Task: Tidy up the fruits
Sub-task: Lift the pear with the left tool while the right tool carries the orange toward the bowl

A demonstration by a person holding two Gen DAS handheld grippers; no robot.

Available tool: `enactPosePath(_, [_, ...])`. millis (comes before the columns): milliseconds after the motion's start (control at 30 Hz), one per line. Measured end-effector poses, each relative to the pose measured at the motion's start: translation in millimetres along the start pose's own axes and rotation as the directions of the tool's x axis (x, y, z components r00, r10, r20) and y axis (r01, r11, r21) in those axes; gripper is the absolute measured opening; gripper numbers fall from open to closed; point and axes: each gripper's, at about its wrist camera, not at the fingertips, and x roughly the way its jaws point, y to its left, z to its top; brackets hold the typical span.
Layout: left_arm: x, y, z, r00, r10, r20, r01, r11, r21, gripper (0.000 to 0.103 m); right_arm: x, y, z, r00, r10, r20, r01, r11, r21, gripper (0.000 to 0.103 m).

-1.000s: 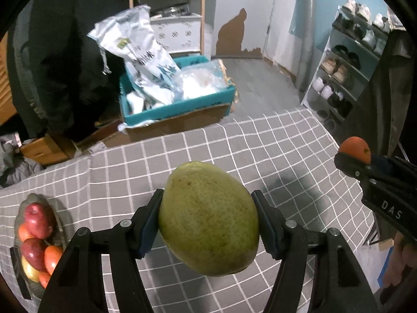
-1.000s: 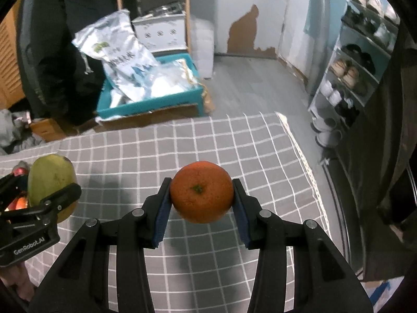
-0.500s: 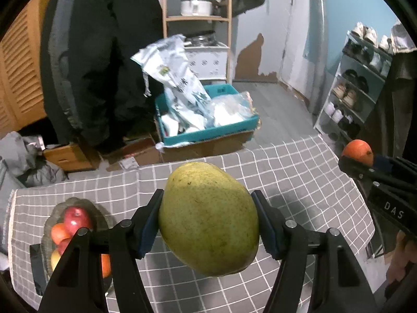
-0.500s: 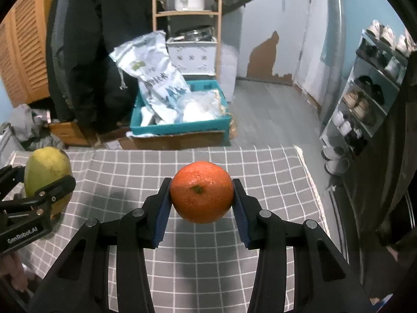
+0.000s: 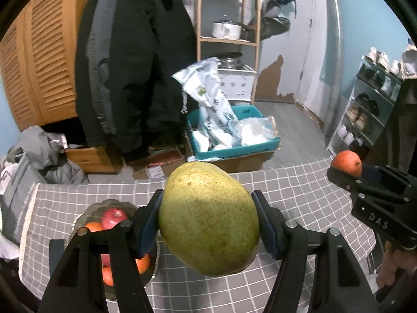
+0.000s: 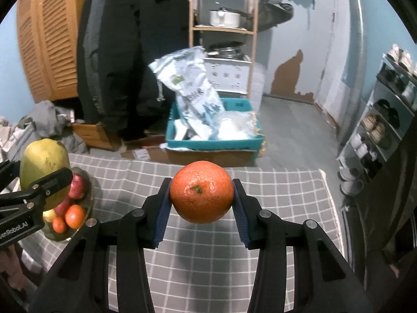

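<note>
Already, at the far left of the grey checked tablecloth [image 6: 208, 274], the fruit bowl [image 6: 87, 215] holds red apples and a few small orange fruits, so part of the sorting looks done. I count at least four or five pieces in it, though my own fingers hide some of the bowl in the left wrist view.

Just right of the bowl and above it, my left gripper [image 5: 208, 221] is clamped on a big green mango [image 5: 208, 219], one blue pad pressed on each side, the fruit carried clear of the cloth. From the right wrist view the mango [image 6: 44, 172] hangs over the bowl's near-left edge.

Further right, over the middle of the table, my right gripper [image 6: 202, 195] pinches an orange [image 6: 202, 195] between its pads, stem side facing the camera, also lifted off the cloth.

I see no other loose fruit on the cloth, so I judge these two are the last pieces, or nearly so. What is left is to set the mango into the bowl, then bring the orange leftward and place it there too. The bowl is already fairly full, so the heavy mango could roll the smaller fruits.
</note>
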Motion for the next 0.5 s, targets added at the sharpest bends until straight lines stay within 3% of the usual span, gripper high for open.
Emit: enactPosePath(500, [-19, 74, -13, 0.996, 0.091, 0.007, -0.09, 0.992, -0.088, 0.068, 12, 85, 18, 0.993, 0.115, -0.007, -0.116, 0.989, -0.096, 0.043])
